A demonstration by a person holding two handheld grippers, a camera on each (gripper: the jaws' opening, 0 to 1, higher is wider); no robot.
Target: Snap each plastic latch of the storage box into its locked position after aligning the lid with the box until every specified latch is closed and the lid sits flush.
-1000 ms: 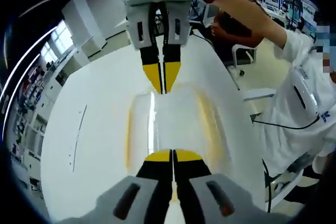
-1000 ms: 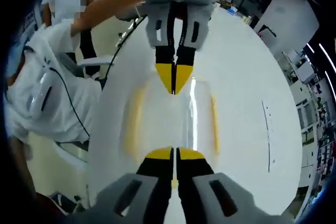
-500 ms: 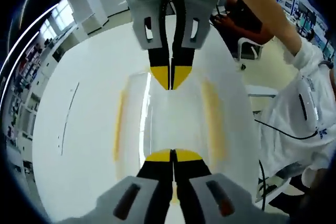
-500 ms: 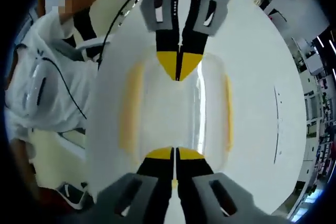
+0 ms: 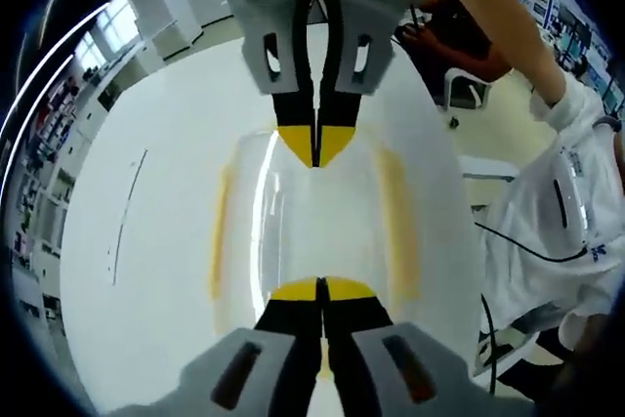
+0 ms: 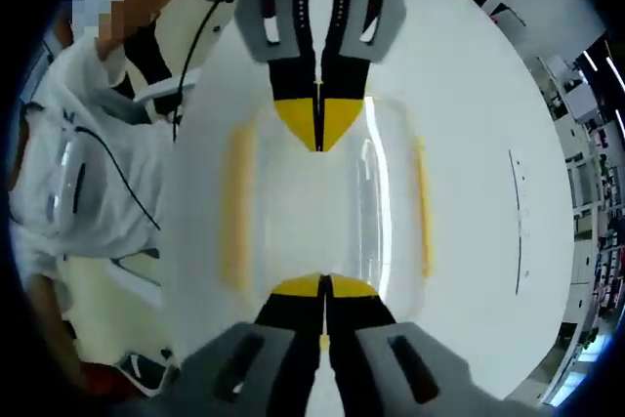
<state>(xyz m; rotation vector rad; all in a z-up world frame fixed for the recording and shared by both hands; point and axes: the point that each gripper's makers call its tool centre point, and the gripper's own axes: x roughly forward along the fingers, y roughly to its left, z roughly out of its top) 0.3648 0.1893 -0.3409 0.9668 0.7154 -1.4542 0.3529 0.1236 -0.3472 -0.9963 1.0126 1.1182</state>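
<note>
Storage box (image 5: 312, 217) lengthwise between facing left gripper (image 5: 321, 289) and right gripper (image 6: 323, 287).

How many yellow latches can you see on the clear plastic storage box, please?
2: in the left gripper view, one yellow latch runs along the left side of the clear plastic storage box and the other yellow latch along its right side. The hand-held grippers may hide end latches.
</note>
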